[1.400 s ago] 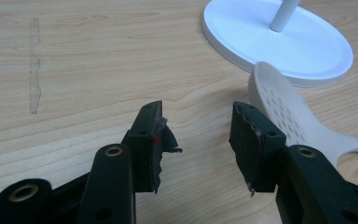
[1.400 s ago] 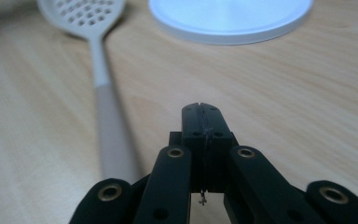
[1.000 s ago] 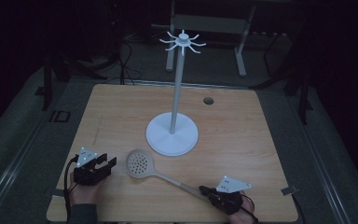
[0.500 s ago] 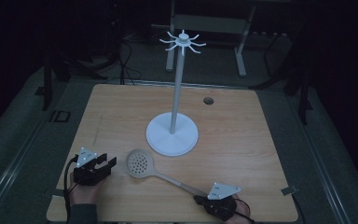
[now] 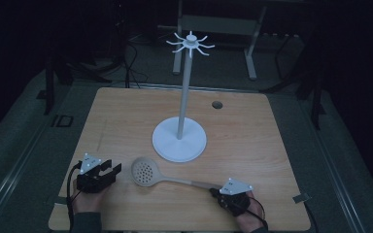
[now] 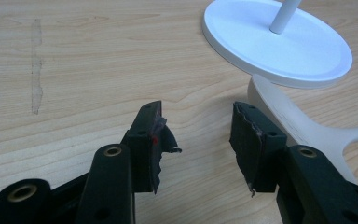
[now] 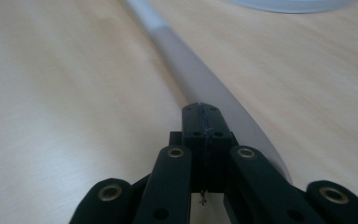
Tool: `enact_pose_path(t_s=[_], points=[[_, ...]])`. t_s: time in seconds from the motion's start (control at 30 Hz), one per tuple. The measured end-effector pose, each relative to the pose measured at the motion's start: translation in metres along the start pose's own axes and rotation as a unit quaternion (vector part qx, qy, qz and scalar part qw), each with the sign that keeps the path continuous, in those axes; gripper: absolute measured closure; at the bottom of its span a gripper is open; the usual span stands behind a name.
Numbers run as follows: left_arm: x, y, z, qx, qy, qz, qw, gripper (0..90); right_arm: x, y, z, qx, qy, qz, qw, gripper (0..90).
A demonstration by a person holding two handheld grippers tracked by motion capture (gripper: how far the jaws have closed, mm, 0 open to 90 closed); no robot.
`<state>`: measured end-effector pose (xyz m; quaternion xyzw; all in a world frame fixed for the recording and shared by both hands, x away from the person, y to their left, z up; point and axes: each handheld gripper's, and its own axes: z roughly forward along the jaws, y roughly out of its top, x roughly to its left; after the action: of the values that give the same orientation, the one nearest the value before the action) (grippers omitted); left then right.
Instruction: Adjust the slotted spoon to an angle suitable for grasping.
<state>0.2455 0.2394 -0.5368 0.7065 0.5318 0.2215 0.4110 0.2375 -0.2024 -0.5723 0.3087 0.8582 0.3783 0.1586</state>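
Observation:
A white slotted spoon lies flat on the wooden table (image 5: 126, 116), its round perforated bowl (image 5: 145, 172) to the left and its handle (image 5: 189, 182) running right. My right gripper (image 5: 216, 191) sits at the handle's end. In the right gripper view its jaws (image 7: 203, 112) are pressed together, with the handle (image 7: 191, 70) passing beside and under them. My left gripper (image 5: 110, 171) rests open just left of the spoon's bowl, nothing between its fingers (image 6: 198, 126). The bowl's edge (image 6: 298, 126) shows right of them.
A white stand with a round base (image 5: 179, 141) and a tall pole topped by hooks (image 5: 190, 43) stands mid-table, just behind the spoon; its base (image 6: 279, 44) is close ahead of the left gripper. A small hole (image 5: 217, 104) marks the table's far side.
My right gripper has shifted slightly at the handle's end. The spoon and my left gripper have stayed put.

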Motion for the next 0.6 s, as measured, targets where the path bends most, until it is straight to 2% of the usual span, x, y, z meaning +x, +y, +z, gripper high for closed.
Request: enact_pose_path(t_s=[0.07, 0.27, 0.4, 0.47, 0.5, 0.6], points=[[-0.001, 0.000, 0.001, 0.002, 0.000, 0.001, 1.0000, 54.4, -0.008, 0.000, 0.001, -0.004, -0.014, 0.025, 0.9996, 89.9], [-0.003, 0.000, 0.002, 0.005, -0.001, 0.003, 1.0000, 54.4, -0.025, 0.000, 0.003, -0.009, -0.057, 0.071, 0.9958, 89.9], [-0.003, 0.000, 0.003, 0.006, -0.002, 0.004, 1.0000, 54.4, -0.036, -0.001, 0.004, -0.015, -0.078, 0.110, 0.9908, 89.9], [-0.002, 0.000, 0.003, 0.006, -0.001, 0.005, 1.0000, 54.5, -0.039, 0.000, 0.004, -0.016, -0.084, 0.115, 0.9896, 89.9], [-0.002, -0.001, 0.003, 0.006, 0.000, 0.004, 1.0000, 54.4, -0.043, 0.000, 0.005, -0.021, -0.095, 0.131, 0.9866, 89.9], [-0.002, -0.001, 0.003, 0.007, 0.000, 0.004, 1.0000, 54.4, -0.049, 0.002, 0.008, -0.025, -0.114, 0.148, 0.9820, 89.8]])
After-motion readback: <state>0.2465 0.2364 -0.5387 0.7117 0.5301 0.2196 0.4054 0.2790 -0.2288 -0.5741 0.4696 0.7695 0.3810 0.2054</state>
